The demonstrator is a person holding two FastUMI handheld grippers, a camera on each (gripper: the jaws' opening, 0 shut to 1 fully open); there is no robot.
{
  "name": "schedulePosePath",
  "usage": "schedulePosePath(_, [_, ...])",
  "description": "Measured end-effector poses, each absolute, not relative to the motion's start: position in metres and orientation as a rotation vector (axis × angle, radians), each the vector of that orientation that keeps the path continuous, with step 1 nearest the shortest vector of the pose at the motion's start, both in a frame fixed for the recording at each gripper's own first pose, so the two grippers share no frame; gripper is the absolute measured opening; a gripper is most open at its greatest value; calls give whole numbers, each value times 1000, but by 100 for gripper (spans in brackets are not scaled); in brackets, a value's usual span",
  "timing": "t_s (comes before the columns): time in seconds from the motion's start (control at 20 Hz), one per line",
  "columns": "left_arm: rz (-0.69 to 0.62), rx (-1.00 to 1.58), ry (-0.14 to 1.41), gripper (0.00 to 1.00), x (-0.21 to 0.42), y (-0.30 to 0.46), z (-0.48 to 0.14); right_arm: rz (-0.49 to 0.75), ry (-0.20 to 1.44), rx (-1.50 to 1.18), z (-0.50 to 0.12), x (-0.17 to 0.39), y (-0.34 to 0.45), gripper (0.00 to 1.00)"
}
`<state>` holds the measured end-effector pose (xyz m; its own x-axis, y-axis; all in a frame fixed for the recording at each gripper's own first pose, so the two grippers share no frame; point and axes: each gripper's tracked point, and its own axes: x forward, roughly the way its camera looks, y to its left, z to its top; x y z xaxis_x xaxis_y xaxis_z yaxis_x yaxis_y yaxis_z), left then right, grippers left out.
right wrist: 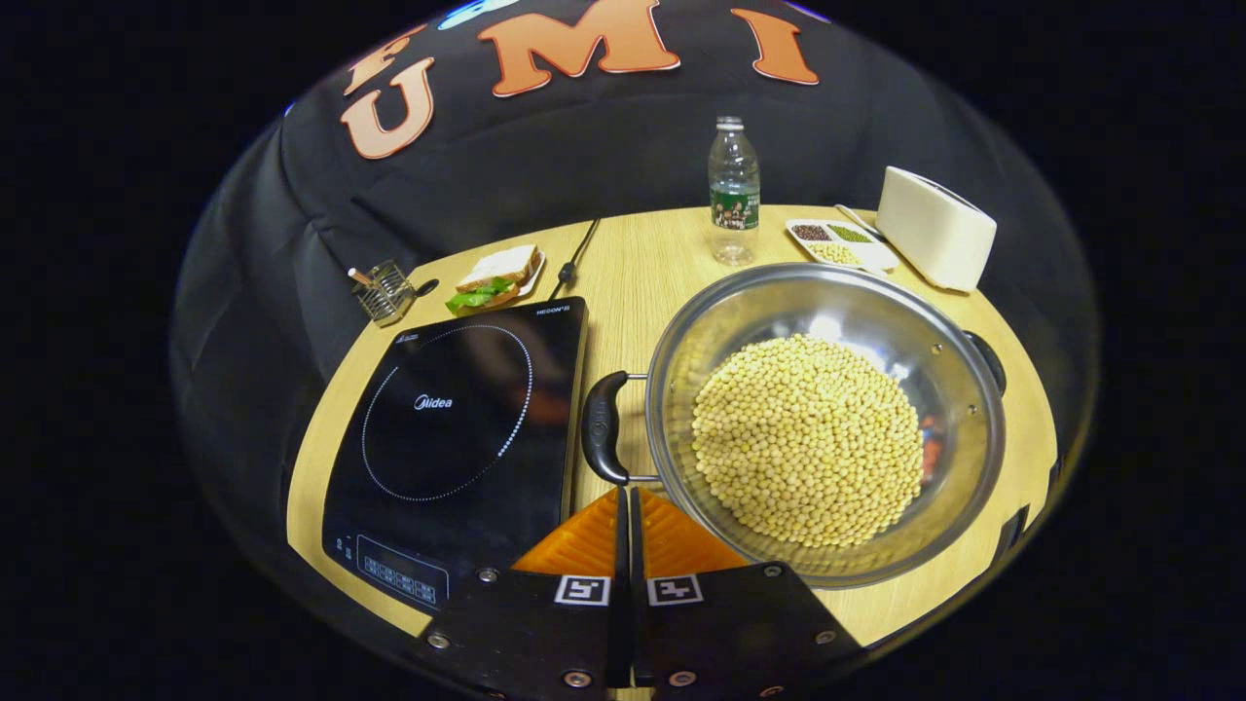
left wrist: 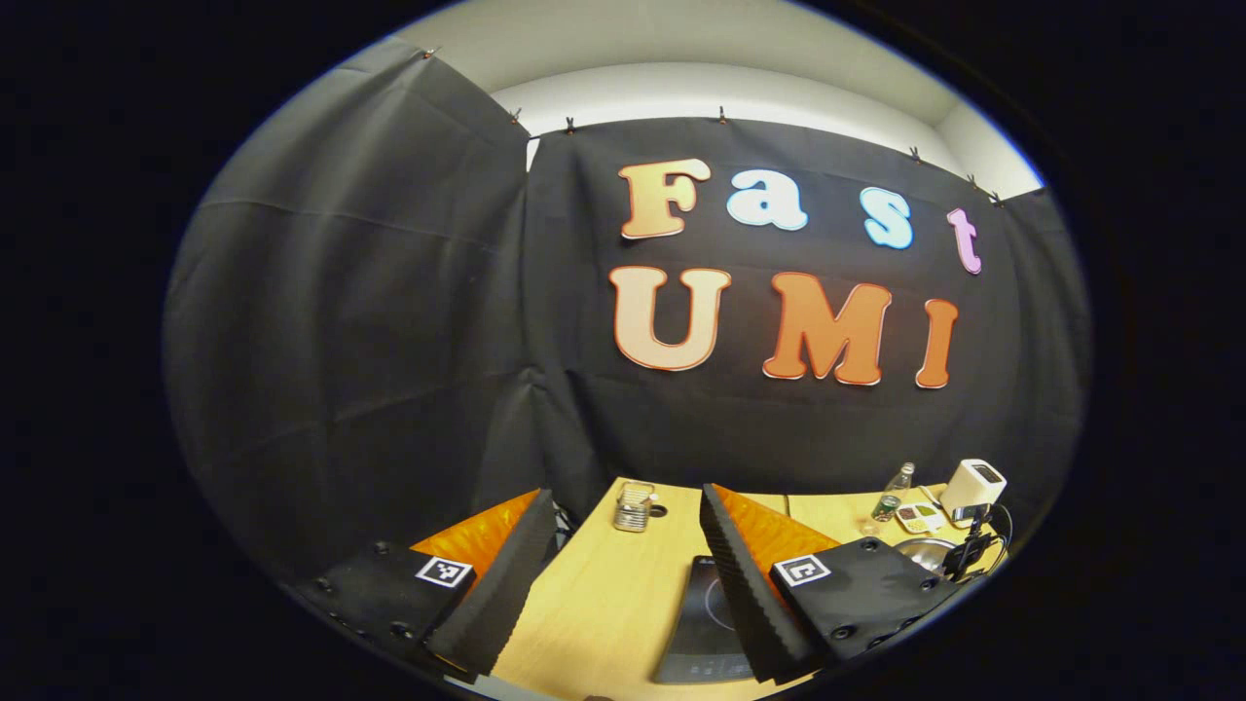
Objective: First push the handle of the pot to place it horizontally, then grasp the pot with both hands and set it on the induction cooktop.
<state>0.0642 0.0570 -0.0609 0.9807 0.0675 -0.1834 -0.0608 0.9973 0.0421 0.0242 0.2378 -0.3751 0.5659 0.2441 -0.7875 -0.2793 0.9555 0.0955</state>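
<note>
A big pot full of beans waits beside the cooktop.

The pot (right wrist: 823, 419) sits on the table (right wrist: 642, 263), just right of the induction cooktop (right wrist: 458, 419). It is shiny metal and full of small yellow beans (right wrist: 808, 438), so it is likely heavy, slippery, and quick to spill if tipped. The best places to hold are the two dark handles, the left handle (right wrist: 604, 428) and the right handle (right wrist: 988, 360). The right gripper (right wrist: 628, 506) has its fingers pressed together, holding nothing, just below the left handle. The left gripper (left wrist: 623, 574) has its fingers wide apart, high above the table, well away from the pot.
</note>
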Motion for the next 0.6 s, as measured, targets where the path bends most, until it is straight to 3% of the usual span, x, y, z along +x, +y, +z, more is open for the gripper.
schedulePosePath(0.6, [-146,-44,309,97,69,-108,-123,210,756,-17,-298,37,89,0])
